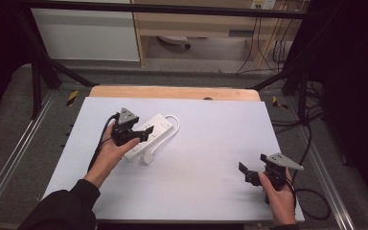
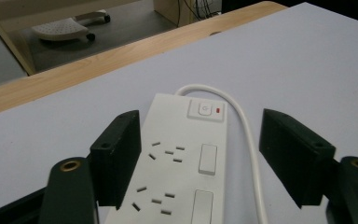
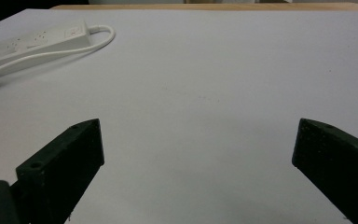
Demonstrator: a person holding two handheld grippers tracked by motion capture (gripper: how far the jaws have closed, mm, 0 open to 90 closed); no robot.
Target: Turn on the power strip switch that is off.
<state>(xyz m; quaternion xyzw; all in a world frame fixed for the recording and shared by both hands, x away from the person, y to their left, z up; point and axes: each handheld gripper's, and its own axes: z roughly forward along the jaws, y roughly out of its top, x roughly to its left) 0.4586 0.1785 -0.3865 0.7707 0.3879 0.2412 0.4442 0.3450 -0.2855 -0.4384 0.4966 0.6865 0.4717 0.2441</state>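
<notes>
left gripper view puts the white power strip (image 2: 177,163) between your left gripper's (image 2: 200,158) jaws, one jaw hard against the strip's side, the other well off it with the white cord (image 2: 247,140) running in the gap. nothing is pinched yet, so count that gripper as released around the strip. to do this grab well, shift the hand toward the cord side until the strip body sits centred, then decide about the cord: either take it in with the body or nudge past it so the far pad lands on plastic, not on a round cable that will roll. close across the narrow width, near the middle sockets, clear of the rocker switch (image 2: 206,110), and keep the pads flat to the sides so the strip does not twist out.

on the white table top (image 1: 211,143) the strip lies in the left half, nearer the far edge, angled toward the far right, its plug (image 1: 147,158) just beside its near end. your left hand (image 1: 109,151) reaches in from the near-left corner, forearm slanted, gripper level and low over the strip.

over at the near-right corner, your right gripper (image 3: 196,158) is released, jaws wide over bare surface, with the hand (image 1: 278,191) upright.
</notes>
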